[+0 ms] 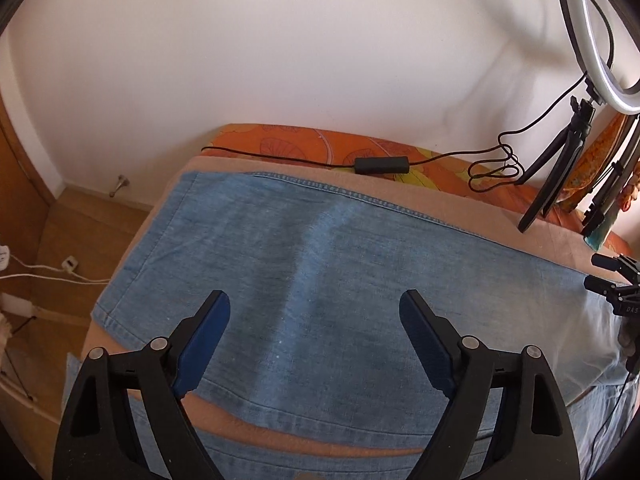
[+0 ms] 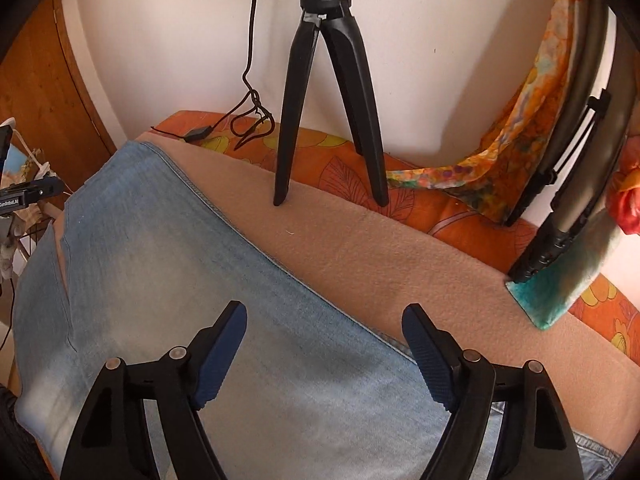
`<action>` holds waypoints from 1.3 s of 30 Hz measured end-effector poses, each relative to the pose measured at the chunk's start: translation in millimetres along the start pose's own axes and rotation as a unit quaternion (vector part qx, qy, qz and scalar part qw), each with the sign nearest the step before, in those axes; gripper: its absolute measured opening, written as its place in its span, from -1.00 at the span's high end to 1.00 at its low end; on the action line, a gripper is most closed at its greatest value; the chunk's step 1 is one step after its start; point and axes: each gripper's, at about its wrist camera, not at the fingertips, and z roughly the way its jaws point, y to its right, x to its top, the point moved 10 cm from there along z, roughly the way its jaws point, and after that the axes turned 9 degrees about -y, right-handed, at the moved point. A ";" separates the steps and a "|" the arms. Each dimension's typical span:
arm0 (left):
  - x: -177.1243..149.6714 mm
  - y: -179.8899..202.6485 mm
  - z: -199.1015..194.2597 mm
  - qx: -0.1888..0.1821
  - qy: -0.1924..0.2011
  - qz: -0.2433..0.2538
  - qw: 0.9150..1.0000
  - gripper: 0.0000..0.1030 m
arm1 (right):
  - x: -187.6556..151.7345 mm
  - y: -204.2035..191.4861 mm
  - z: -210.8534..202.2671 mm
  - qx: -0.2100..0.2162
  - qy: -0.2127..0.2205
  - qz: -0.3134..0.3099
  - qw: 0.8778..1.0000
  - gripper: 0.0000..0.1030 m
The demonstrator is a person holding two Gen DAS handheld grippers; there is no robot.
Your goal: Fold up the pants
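Light blue denim pants (image 1: pixel 320 240) lie flat on a beige blanket (image 1: pixel 440 196), their legs stretching left to the hems near the bed's edge. A narrow strip of blanket shows between the far leg and the near leg (image 1: pixel 280 452). My left gripper (image 1: pixel 314 296) hovers open over the far leg, nothing between its blue pads. In the right wrist view the pants (image 2: pixel 160 260) fill the lower left. My right gripper (image 2: pixel 325 306) stands open above them, close to their far side seam, holding nothing.
A black tripod (image 2: pixel 332 80) stands on the blanket (image 2: pixel 360 248) just beyond the pants, carrying a ring light (image 1: pixel 592 40). Its cable and inline switch (image 1: pixel 380 165) lie on the orange sheet (image 1: pixel 300 140). A metal frame (image 2: pixel 568 152) leans at the right. Floor cables (image 1: pixel 48 268) lie left.
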 end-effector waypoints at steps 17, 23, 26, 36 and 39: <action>4.2 2.8 51.1 0.002 -0.034 -0.010 0.999 -0.67 | -3.8 -8.1 40.6 0.015 -0.047 -0.047 0.998 0.51; 2.3 -4.6 65.4 -0.016 -0.043 -0.047 0.998 -0.67 | -5.5 -15.1 26.5 -0.003 -0.032 -0.052 0.998 0.86; 1.3 -9.4 71.8 -0.023 -0.046 -0.063 0.997 -0.67 | -1.7 -22.2 3.9 -0.006 -0.008 -0.051 0.999 0.89; 38.6 -25.3 28.9 -0.070 0.006 -0.130 0.989 -0.70 | -32.6 -102.9 -95.4 -0.013 0.083 -0.126 0.989 0.94; 51.0 -22.6 27.3 -0.072 0.001 -0.129 0.989 -0.70 | -53.1 -133.1 -108.4 0.006 0.091 -0.149 0.985 1.00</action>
